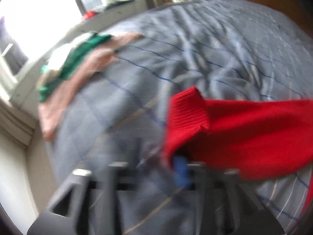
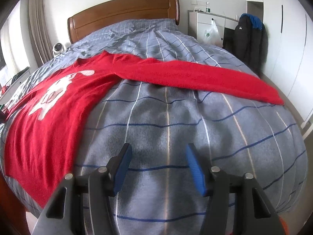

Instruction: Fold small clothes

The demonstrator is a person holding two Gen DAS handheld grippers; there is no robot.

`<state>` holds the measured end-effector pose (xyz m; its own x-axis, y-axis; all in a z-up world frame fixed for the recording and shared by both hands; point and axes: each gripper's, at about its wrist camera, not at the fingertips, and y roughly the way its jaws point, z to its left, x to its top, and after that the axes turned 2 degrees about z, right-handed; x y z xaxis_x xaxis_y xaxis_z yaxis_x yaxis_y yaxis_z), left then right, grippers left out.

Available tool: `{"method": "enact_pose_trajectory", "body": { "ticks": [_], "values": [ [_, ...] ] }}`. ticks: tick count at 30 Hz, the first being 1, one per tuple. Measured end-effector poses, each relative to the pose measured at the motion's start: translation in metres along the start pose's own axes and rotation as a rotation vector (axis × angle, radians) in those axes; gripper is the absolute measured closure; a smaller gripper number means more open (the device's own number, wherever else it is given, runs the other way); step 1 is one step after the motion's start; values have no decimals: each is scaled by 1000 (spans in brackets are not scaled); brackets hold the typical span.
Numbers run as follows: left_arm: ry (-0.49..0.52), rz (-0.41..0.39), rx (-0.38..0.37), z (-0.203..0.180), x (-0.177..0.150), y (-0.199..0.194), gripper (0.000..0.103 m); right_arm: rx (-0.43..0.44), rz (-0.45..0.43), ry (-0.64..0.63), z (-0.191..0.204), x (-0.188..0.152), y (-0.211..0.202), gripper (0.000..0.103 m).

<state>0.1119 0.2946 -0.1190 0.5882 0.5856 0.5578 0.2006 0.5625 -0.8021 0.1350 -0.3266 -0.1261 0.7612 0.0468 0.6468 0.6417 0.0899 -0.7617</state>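
A red knit sweater (image 2: 58, 101) with a white print lies face up on the blue checked bedspread (image 2: 168, 117), one sleeve (image 2: 195, 76) stretched out to the right. My right gripper (image 2: 158, 168) is open and empty, low over the bedspread just right of the sweater's hem. In the blurred left wrist view my left gripper (image 1: 181, 168) is shut on the other red sleeve (image 1: 244, 133) near its ribbed cuff (image 1: 185, 111) and holds it off the bed.
A pile of green, white and pink clothes (image 1: 78, 66) lies at the bed's left edge by a windowsill (image 1: 23, 90). A wooden headboard (image 2: 125, 13) is behind. A white cabinet (image 2: 207, 25) and hanging dark jackets (image 2: 250, 39) stand to the right.
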Motion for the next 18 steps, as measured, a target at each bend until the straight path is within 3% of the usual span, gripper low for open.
{"method": "enact_pose_trajectory", "body": {
  "ticks": [1,2,4,6,7,10,12,15,18],
  "values": [
    [-5,-29,7,7,-3,-11,35,7,6,11,-2,1,-4,46],
    [5,-59,-14,14,-8,-26,37,12,17,22,-5,3,-10,45],
    [73,-74,-99,20,-24,-56,37,20,47,22,-4,3,-21,41],
    [175,-32,-270,17,-52,-86,37,100,106,12,3,1,-31,41],
    [247,27,-398,10,-75,-101,36,179,153,14,10,-3,-36,41],
    [390,177,-611,-14,-127,-121,36,405,272,51,32,-22,-34,41],
    [458,241,-652,-35,-162,-125,36,500,333,63,49,-36,-23,41],
    [515,275,-662,-57,-193,-124,36,498,368,42,65,-44,-5,41],
    [532,268,-698,-69,-205,-124,38,524,382,61,68,-43,6,41]
  ]
}}
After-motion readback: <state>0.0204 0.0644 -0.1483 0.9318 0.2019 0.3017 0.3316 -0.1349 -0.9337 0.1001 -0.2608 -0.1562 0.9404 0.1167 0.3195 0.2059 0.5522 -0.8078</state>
